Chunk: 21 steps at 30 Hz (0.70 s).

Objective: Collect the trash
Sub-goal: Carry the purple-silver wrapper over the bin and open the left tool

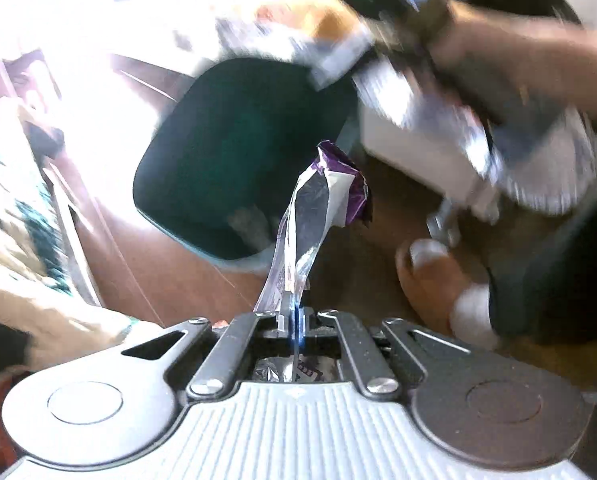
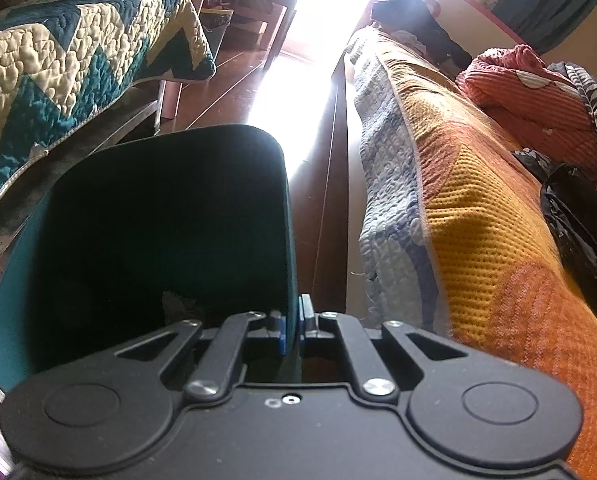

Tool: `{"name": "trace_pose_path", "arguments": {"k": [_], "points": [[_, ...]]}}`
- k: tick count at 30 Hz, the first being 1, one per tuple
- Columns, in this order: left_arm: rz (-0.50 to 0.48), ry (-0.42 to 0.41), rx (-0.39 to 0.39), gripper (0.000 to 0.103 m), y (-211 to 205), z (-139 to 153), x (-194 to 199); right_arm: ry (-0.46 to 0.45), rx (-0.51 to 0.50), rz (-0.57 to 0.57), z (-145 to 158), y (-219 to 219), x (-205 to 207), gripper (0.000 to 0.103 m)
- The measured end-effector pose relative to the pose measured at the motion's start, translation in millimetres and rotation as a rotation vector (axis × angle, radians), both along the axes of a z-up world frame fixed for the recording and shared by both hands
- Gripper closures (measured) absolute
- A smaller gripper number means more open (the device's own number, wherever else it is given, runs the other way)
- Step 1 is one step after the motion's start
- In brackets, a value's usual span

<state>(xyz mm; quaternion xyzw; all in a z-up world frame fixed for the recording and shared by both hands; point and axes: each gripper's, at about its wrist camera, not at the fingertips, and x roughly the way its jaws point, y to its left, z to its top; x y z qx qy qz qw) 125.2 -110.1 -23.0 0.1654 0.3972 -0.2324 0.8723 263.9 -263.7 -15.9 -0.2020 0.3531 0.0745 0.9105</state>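
My left gripper (image 1: 293, 314) is shut on a crumpled purple and silver wrapper (image 1: 325, 196), which sticks up and away from the jaws. Beyond the wrapper lies the dark teal trash bin (image 1: 234, 152), its open mouth facing the camera. In the right wrist view my right gripper (image 2: 293, 326) is shut on the near right rim of the same teal bin (image 2: 158, 220), with one pad inside the wall and one outside. The other gripper and the hand (image 1: 498, 52) that holds it show blurred at the upper right of the left wrist view.
A bed with a teal and cream zigzag quilt (image 2: 58, 80) stands on the left and a bed with an orange and yellow blanket (image 2: 478, 220) on the right. Brown floor (image 2: 322, 200) runs between them toward bright light. The person's foot in a sandal (image 1: 438, 276) is near the bin.
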Motion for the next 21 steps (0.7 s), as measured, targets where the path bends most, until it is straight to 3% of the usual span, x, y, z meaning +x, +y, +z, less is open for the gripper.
{"name": "trace_pose_path", "arguments": {"k": [6,9,12,16,21], "points": [[0.139,-0.065,-0.164,0.102,7.1,46.2,47.1,0.005,0.002,-0.002,0.8,-0.4,-1.1,0.098],[0.184,-0.071,-0.235,0.102,-0.8,50.7,74.5,0.005,0.000,0.007,0.6,0.1,-3.2,0.098],[0.235,-0.025,-0.288,0.102,-11.6,39.3,104.2,0.003,-0.002,0.020,0.3,1.0,-7.2,0.098],[0.286,0.044,-0.284,0.102,-20.5,15.5,133.3,0.003,-0.001,0.032,0.6,2.4,-10.5,0.098],[0.318,0.101,-0.218,0.102,-26.4,-16.4,149.9,-0.001,-0.006,0.044,0.9,4.3,-12.1,0.099]]}}
